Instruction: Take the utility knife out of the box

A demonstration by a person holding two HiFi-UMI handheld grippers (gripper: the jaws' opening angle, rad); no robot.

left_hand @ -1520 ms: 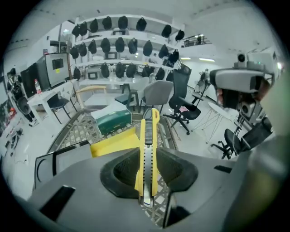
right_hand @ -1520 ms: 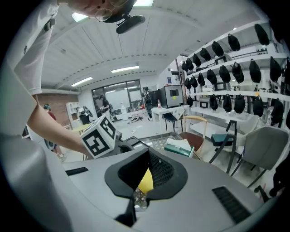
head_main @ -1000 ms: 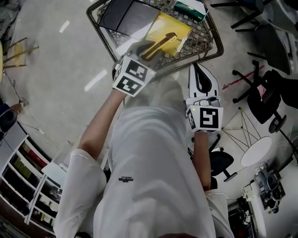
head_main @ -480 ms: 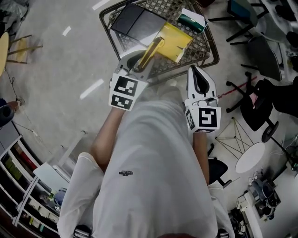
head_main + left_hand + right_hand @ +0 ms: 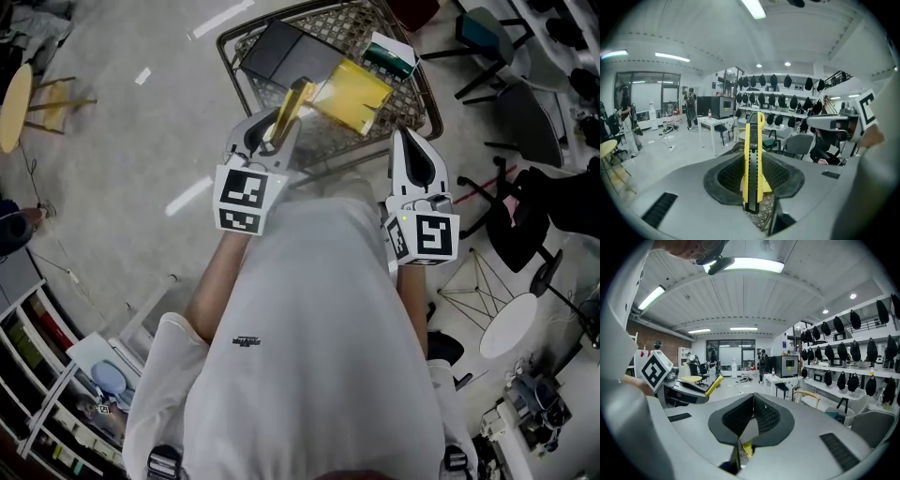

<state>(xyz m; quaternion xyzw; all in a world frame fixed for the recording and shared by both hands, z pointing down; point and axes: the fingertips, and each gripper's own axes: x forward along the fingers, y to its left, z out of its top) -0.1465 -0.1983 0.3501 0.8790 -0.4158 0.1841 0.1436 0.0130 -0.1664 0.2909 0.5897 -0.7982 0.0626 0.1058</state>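
Left gripper (image 5: 753, 172): jaws part-way apart, their ribbed pads pressed on the two sides of the yellow-and-black utility knife (image 5: 753, 140). The knife stands lengthwise between the pads and reaches well beyond the tips, seen against the room; a patch of wire mesh shows below the jaws.

Right gripper (image 5: 752, 400): jaws closed, pads meeting at the tips, nothing between them.

Head view: left gripper (image 5: 272, 131) and right gripper (image 5: 409, 145) are held side by side, well apart, in front of the person's white shirt (image 5: 309, 328). The utility knife (image 5: 291, 101) slants away from the left gripper over the near edge of the wire basket (image 5: 349, 22), its far end just beside a yellow box (image 5: 354, 94) lying in the basket. A flat black item (image 5: 286, 52) and a green-and-white carton (image 5: 390, 54) also lie in the basket.

Each gripper appears in the other's view: the right gripper (image 5: 834, 123) to the right, the left gripper (image 5: 682, 391) with the knife (image 5: 714, 384) to the left.
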